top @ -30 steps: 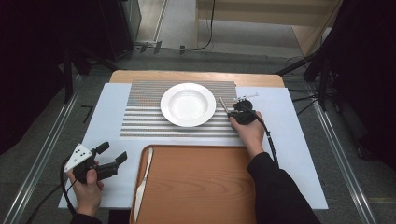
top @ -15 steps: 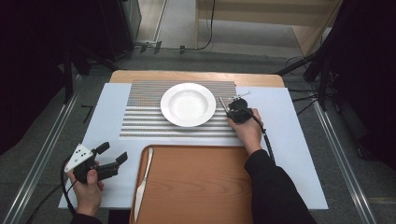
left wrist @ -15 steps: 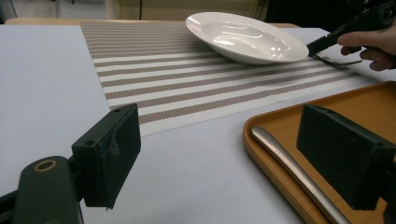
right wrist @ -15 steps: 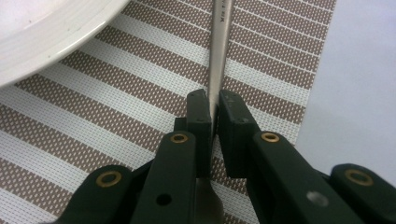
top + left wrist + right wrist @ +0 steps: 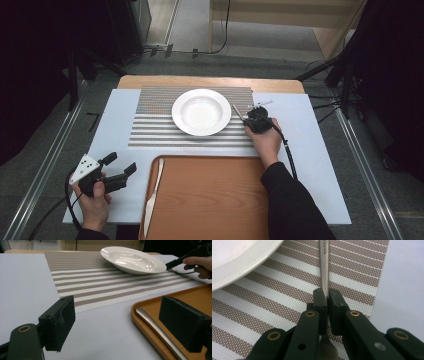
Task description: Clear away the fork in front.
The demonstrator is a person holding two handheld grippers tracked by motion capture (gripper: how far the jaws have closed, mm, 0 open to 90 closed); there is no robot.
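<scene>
Beside the plate (image 5: 234,262), right tongs (image 5: 327,298) pinch a utensil handle (image 5: 324,262).

My right gripper (image 5: 251,116) is reached forward, my right hand (image 5: 263,141) wrapped around its body from behind and my dark-sleeved forearm running back toward me at a slant. Its jaws are pressed together on a thin metal handle, the pads almost meeting, and its cable trails back along my arm. My left gripper (image 5: 120,167) sits low and close to me, held in my left hand (image 5: 94,200) with the grey three-cornered plate on top. It points to the right and slightly forward, its two black jaws spread wide apart with nothing between them.
</scene>
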